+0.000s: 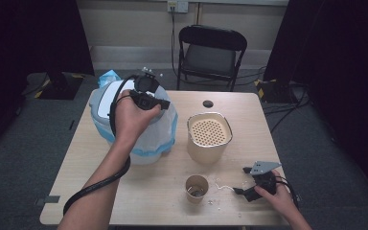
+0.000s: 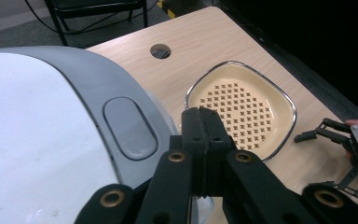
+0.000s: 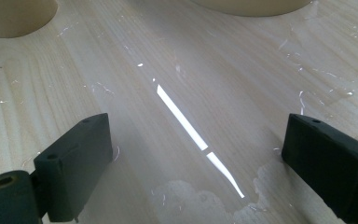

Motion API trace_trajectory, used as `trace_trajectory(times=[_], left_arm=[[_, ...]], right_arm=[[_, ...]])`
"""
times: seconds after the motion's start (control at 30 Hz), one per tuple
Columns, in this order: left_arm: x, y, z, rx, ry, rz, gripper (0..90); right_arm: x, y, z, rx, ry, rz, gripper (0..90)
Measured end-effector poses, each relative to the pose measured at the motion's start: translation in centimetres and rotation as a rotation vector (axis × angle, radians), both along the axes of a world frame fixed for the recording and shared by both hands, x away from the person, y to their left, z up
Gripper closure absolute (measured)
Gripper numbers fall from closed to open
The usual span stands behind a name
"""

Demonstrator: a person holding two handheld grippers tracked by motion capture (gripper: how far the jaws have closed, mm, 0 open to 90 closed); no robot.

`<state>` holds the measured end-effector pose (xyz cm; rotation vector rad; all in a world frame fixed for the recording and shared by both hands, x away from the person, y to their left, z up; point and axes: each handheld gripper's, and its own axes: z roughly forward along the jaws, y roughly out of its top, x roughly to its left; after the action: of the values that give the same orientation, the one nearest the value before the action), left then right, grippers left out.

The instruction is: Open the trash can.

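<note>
Black left gripper (image 2: 204,135), jaws together, hovers over the grey-lidded bin (image 2: 74,84); right gripper (image 3: 200,172) rests wide apart on the wet table (image 3: 121,70).

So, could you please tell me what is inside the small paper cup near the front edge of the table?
The paper cup holds something dark at the bottom, too small to identify; its wall hides the rest.

Beyond your right gripper (image 3: 196,172), the paper cup (image 3: 16,16) and perforated container (image 3: 254,5) are cut off by the frame's top edge.
</note>
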<state>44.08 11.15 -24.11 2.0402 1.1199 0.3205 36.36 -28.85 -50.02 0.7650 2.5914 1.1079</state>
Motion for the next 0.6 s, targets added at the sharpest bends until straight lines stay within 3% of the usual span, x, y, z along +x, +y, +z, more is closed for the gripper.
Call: trace_trajectory(times=[0.6], left_arm=[[0.53,0.63,0.16,0.033,-0.018,0.057,90.0]], right_arm=[[0.01,0.0,0.0,0.0,-0.001,0.0,7.5]])
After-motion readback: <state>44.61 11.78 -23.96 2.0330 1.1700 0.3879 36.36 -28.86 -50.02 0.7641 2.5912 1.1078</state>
